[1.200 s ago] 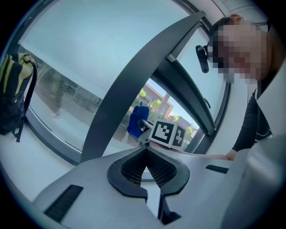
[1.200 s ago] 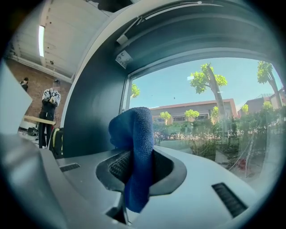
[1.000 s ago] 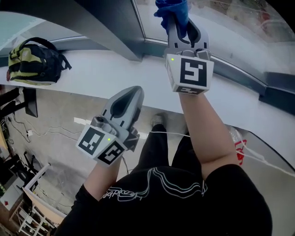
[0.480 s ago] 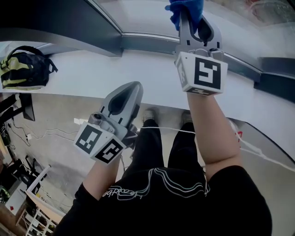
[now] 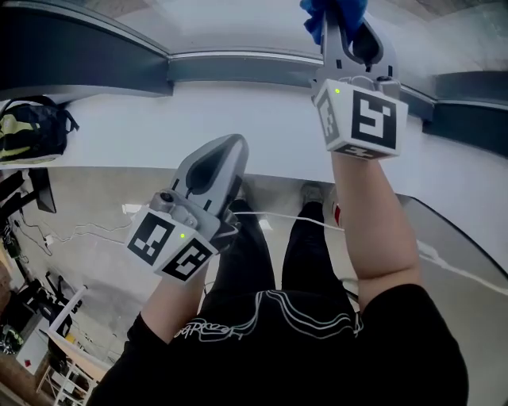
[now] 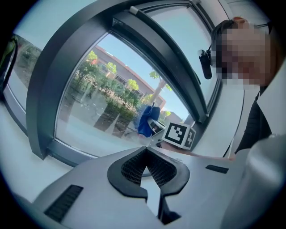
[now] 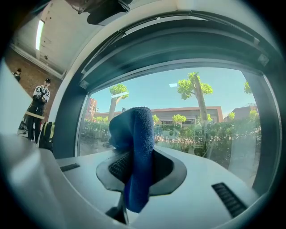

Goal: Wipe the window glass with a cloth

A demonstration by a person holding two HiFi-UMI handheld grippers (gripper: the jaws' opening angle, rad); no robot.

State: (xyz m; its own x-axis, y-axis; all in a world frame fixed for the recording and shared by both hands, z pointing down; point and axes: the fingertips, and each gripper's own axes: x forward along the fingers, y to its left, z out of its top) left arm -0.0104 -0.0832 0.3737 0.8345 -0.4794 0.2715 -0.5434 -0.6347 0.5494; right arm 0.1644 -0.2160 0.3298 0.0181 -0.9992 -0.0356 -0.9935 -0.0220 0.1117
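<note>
Right, head view first: my right gripper (image 5: 347, 32) is raised at the top of the frame, its jaws clenched on a blue cloth (image 5: 324, 11) that bunches up past the tips, over the window glass (image 5: 238, 24); whether the cloth touches the pane I cannot tell from here; the marker cube (image 5: 361, 119) sits just below, at the wrist end; my left gripper (image 5: 225, 152) hangs lower and to the left, above the edge of the white sill (image 5: 238, 119), well apart from the glass; a yellow-and-black backpack (image 5: 28, 131) lies on the sill at far left; a dark window frame (image 5: 230, 67) runs between sill and pane

Left gripper view: the jaws are pressed together at the tips with nothing between them – only a small gap shows lower down, between the pads; beyond them the right gripper's cube and the blue cloth show against the glass, with trees and a reddish building outside

Right gripper view: the cloth is pinched between the two jaws, folded over and drooping down between them; ahead is the pane with trees and a low building beyond – a person (image 7: 39, 105) stands at far left
</note>
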